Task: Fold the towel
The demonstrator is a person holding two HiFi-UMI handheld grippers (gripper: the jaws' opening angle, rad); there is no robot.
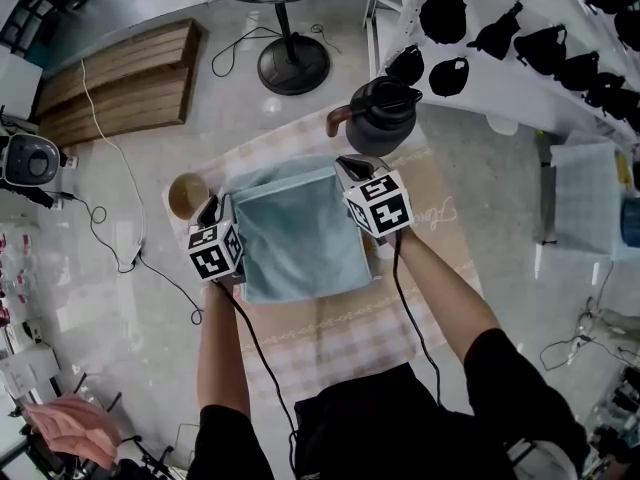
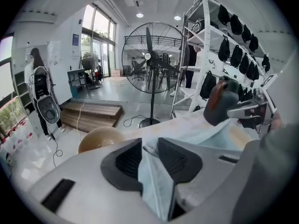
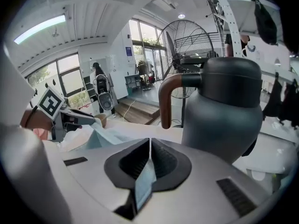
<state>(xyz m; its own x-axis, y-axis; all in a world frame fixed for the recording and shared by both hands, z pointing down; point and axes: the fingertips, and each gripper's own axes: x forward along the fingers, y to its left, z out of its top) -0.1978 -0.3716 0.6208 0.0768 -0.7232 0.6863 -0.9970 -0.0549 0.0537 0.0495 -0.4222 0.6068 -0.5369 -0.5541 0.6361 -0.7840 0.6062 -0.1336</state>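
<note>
A light blue towel [image 1: 300, 238] lies folded into a rough square on the checked tablecloth [image 1: 330, 343]. My left gripper [image 1: 222, 213] is at the towel's left edge. In the left gripper view its jaws [image 2: 149, 146] stand a little apart with a fold of towel [image 2: 159, 185] loose between them. My right gripper [image 1: 348, 165] is at the towel's far right corner. Seen along the right gripper [image 3: 149, 146], it is shut on a thin edge of towel [image 3: 145, 181].
A dark grey kettle [image 1: 383, 113] with a brown handle stands just beyond the towel, close to the right gripper. A tan cup [image 1: 187, 195] sits left of the left gripper. On the floor beyond are a fan base [image 1: 293, 63] and a wooden platform [image 1: 120, 83]; a rack of black caps [image 1: 520, 38] stands right.
</note>
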